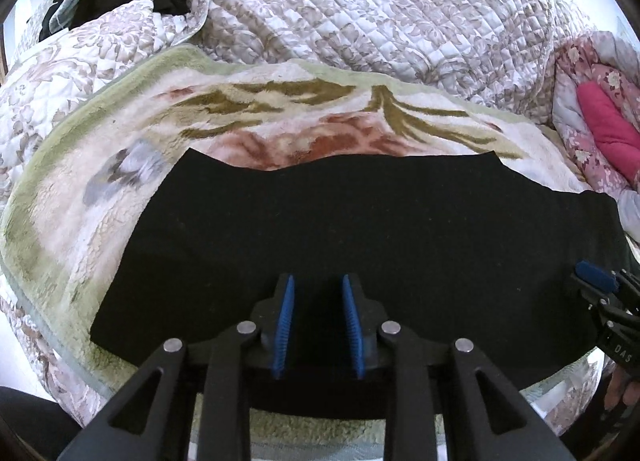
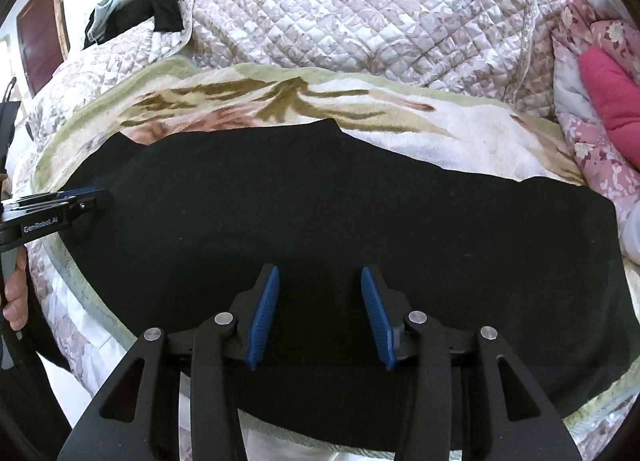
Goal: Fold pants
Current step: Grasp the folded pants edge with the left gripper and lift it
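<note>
Hand-held gripper (image 1: 319, 293) over black pants (image 1: 360, 229)

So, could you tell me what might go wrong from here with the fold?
Both the left gripper and right gripper are open over the black pants, gripping nothing; a careless pinch could also catch the fleece blanket underneath. The far edge looks uneven, so another fold may come out crooked.

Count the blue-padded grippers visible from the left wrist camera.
2. The left gripper sits at bottom centre, fingers apart above the flat black fabric pants. The right gripper pokes in at the right edge, only partly shown.
</note>
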The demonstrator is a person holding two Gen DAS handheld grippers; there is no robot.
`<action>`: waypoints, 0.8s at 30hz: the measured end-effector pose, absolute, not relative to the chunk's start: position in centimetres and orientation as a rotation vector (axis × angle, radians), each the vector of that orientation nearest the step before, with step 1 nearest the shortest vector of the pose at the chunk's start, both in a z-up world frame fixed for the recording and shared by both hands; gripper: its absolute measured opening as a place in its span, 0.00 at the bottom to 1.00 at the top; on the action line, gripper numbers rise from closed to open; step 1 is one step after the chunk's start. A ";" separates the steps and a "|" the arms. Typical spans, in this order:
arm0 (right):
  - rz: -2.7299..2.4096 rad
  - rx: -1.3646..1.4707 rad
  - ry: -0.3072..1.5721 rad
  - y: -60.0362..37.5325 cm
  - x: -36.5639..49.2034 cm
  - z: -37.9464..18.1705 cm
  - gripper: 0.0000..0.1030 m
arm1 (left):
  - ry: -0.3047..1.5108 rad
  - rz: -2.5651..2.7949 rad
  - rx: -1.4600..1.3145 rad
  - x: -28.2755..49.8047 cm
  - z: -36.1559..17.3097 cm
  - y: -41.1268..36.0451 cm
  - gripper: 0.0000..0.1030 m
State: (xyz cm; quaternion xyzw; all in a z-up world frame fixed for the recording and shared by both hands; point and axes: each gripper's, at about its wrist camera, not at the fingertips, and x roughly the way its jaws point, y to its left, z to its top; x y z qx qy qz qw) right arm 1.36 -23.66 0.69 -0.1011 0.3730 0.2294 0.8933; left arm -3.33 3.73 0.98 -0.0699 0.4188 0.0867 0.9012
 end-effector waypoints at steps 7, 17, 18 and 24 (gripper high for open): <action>0.506 -0.238 0.751 -22.9 0.6 0.7 0.43 | 0.861 0.196 -0.170 -4.7 0.9 4.1 0.27; 0.511 -0.219 0.768 -22.9 0.9 0.3 0.43 | 0.853 0.190 -0.240 -5.6 1.0 5.2 0.28; 0.511 -0.221 0.768 -22.9 0.9 0.4 0.43 | 0.853 0.191 -0.247 -5.9 1.0 5.3 0.28; 0.512 -0.216 0.769 -22.9 0.8 0.3 0.43 | 0.843 0.204 -0.302 -7.8 1.1 6.2 0.28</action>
